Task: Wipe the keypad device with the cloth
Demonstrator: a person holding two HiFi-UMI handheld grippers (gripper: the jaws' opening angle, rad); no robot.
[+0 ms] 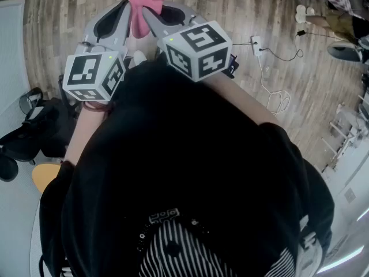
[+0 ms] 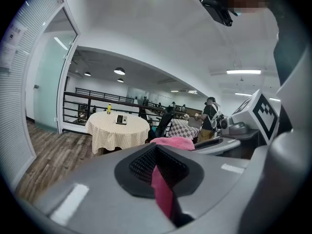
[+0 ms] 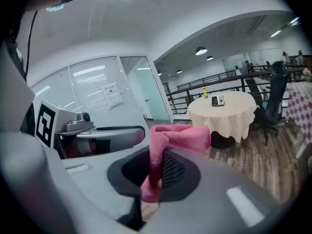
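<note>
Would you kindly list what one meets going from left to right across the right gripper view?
Marker cube → pink cloth → round table with a checked tablecloth → black office chair.

Open-plan office hall, glass partition (image 3: 97, 96), wood floor (image 1: 242, 10), clothed round table (image 2: 117, 128), office chair (image 3: 273, 106)

The pink cloth (image 1: 145, 7) is cut off by the top edge of the head view. The keypad device (image 3: 218, 100) on the far tabletop (image 3: 239, 112) is too small to show keys.
</note>
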